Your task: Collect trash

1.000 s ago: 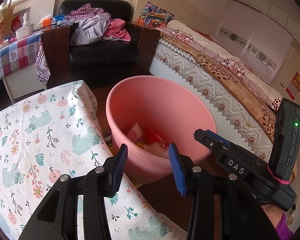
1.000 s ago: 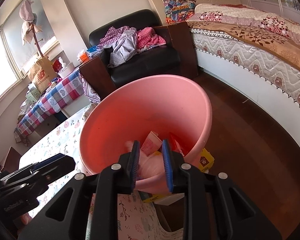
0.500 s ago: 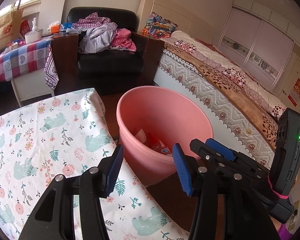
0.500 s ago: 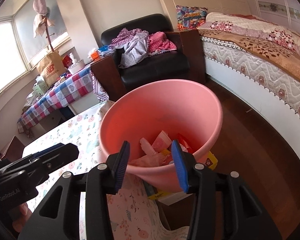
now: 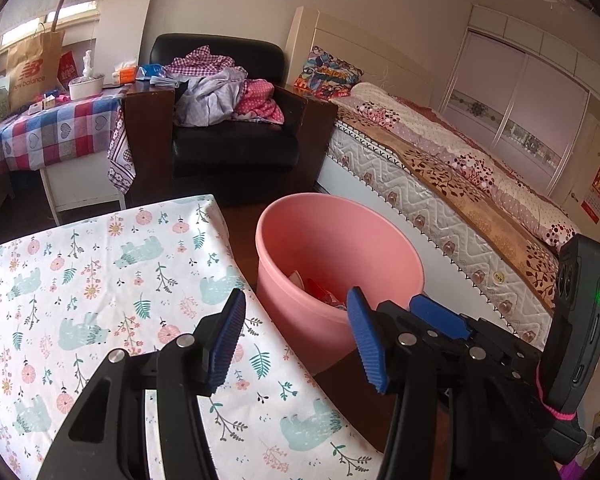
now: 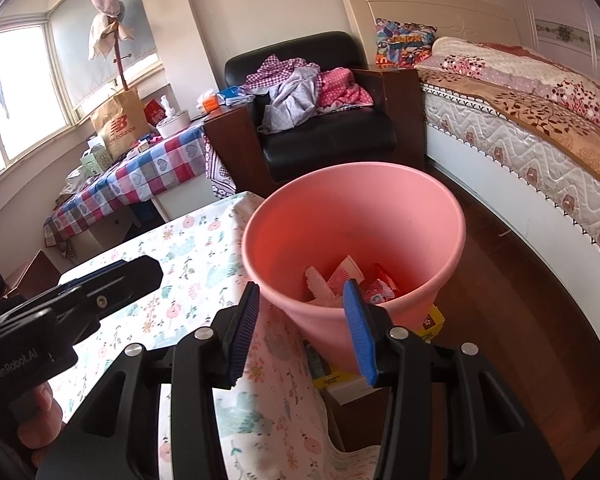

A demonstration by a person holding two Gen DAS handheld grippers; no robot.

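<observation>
The left gripper (image 5: pixel 296 340) hangs with its blue pads spread wide and nothing between them; its jaws have just been opening. The right gripper (image 6: pixel 306 328) sits just beside it, pads apart and empty too. In the left wrist view the pink bin (image 5: pixel 340 240) stands on the floor at about one o'clock from the left gripper, hard against the edge of the table with the floral cloth (image 5: pixel 100 280), which spreads toward nine o'clock. From the right wrist view the same bin (image 6: pixel 352 208) lies at twelve o'clock, and the trash (image 6: pixel 348 280), crumpled wrappers and scraps of paper, rests in its bottom. A bed (image 6: pixel 520 120) runs along at two o'clock, and a black armchair (image 6: pixel 324 136) heaped with clothes stands beyond the bin at twelve.
</observation>
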